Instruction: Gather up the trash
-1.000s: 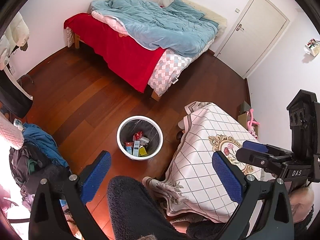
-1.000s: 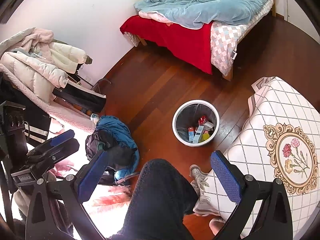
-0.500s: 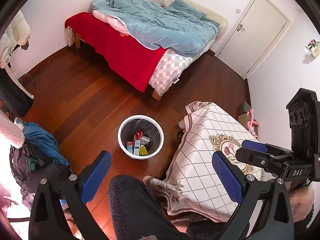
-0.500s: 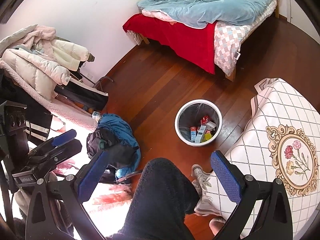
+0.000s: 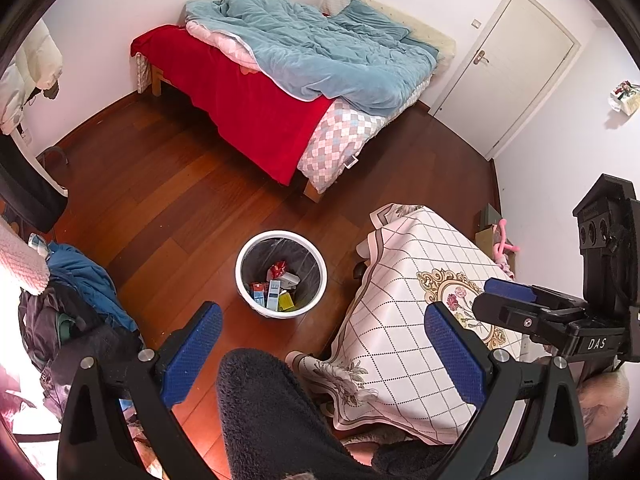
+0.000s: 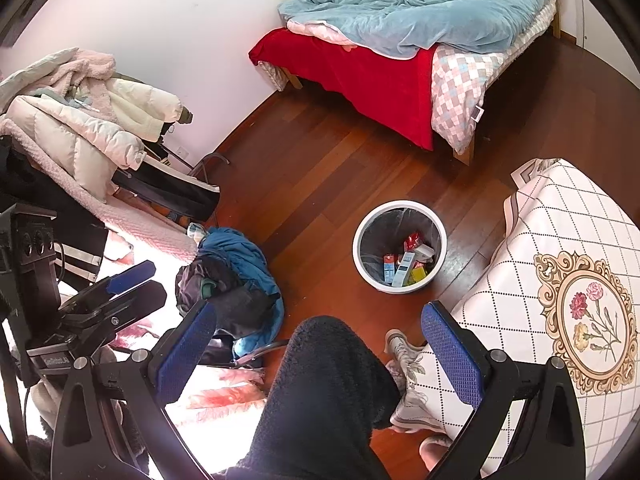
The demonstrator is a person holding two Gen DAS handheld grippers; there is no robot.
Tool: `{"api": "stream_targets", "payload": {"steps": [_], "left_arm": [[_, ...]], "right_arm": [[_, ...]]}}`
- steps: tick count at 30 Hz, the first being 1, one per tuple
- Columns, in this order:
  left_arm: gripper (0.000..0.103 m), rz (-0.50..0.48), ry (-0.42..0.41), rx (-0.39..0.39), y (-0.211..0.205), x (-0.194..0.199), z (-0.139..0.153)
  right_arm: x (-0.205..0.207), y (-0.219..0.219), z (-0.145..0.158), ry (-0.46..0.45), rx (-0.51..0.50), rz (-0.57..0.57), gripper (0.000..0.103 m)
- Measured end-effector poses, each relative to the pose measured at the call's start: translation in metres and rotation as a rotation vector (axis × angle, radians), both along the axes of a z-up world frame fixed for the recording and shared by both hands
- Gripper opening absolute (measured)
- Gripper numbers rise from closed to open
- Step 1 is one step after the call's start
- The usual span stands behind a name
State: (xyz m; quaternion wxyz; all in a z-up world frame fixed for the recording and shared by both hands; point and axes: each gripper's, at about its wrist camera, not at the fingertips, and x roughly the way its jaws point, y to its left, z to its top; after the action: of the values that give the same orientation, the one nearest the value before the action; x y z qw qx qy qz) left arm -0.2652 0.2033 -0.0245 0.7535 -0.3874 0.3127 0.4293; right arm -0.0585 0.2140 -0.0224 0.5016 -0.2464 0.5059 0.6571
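bin (image 5: 280, 236) items too small, table (image 6: 568, 240) cropped

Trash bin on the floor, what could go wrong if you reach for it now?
The trash bin is light-looking and close to the table's hanging cloth; a gripper could snag the cloth or tip the bin, spilling the boxes. The clothes pile and the person's leg crowd the floor, so a step could trip.

Your right gripper (image 6: 320, 344) hangs with its jaws spread wide and empty at the bottom of the frame; the white bin (image 6: 362, 258) sits right of centre, cartons (image 6: 404, 268) inside; your left gripper (image 6: 132, 284) shows at lower left.
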Motion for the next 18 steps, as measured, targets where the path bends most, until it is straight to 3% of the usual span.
{"api": "stream_targets", "payload": {"steps": [18], "left_arm": [[0.103, -0.001, -0.007, 0.000, -0.0020, 0.0007, 0.0023]], "right_arm": [[-0.0009, -0.0062, 0.0020, 0.000, 0.005, 0.011, 0.103]]}}
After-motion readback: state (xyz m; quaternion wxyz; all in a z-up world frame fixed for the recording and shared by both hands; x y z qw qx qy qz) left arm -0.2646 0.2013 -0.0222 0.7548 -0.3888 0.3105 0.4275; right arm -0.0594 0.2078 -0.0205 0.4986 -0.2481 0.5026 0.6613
